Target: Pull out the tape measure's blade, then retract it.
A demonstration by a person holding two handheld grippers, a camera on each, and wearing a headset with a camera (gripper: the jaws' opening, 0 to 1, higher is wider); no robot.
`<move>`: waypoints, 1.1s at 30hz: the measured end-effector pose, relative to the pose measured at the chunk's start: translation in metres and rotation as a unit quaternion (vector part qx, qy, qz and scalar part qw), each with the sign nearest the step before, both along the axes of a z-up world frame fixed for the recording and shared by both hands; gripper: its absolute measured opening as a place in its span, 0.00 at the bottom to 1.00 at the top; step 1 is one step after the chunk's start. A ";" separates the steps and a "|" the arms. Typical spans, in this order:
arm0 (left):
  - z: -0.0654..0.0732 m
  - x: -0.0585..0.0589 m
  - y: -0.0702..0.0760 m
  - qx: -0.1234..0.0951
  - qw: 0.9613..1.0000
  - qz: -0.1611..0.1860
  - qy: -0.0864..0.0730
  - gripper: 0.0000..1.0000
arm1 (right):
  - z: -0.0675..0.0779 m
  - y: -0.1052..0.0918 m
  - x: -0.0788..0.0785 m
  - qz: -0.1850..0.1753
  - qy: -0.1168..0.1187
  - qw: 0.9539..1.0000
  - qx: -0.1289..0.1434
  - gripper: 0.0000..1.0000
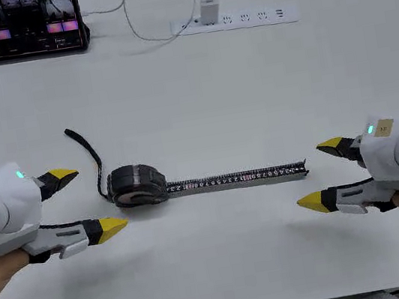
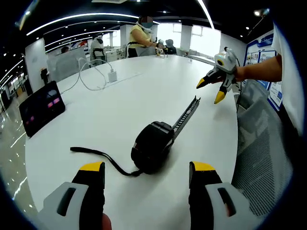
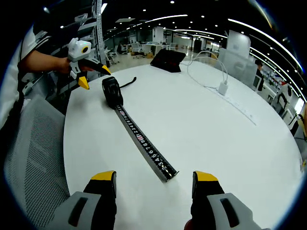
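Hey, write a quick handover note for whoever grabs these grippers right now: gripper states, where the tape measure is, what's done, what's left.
Left gripper: jaws open, empty, beside the tape measure on its case side.
Right gripper: jaws open, empty, just beyond the tip of the blade.
The tape measure lies on the white table, blade lying flat, nothing gripping it.
Done: blade is out.
Left: retract the blade.

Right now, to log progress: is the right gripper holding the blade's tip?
No, the right gripper is open, its jaws not touching the blade, which lies on the table.
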State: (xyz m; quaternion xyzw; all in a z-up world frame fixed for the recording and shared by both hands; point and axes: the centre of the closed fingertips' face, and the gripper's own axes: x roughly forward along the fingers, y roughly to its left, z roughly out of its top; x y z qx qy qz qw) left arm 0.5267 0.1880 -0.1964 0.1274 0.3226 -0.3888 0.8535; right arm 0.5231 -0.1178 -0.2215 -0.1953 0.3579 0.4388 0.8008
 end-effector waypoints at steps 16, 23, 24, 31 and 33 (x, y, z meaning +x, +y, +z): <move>0.001 -0.020 0.006 -0.019 0.999 0.032 0.000 0.80 | 0.005 -0.004 -0.015 -0.028 -0.010 0.999 0.024 0.75; -0.003 -0.028 0.007 -0.022 0.999 0.044 0.002 0.83 | 0.007 -0.006 -0.023 -0.041 -0.012 0.999 0.032 0.77; -0.003 -0.029 0.007 -0.023 0.999 0.045 0.002 0.84 | 0.007 -0.006 -0.023 -0.043 -0.013 0.998 0.032 0.77; -0.002 -0.036 0.009 -0.029 0.998 0.060 -0.001 0.85 | 0.007 -0.007 -0.030 -0.056 -0.013 0.997 0.043 0.80; -0.002 -0.038 0.009 -0.030 0.998 0.062 -0.003 0.85 | 0.007 -0.007 -0.032 -0.060 -0.015 0.997 0.045 0.80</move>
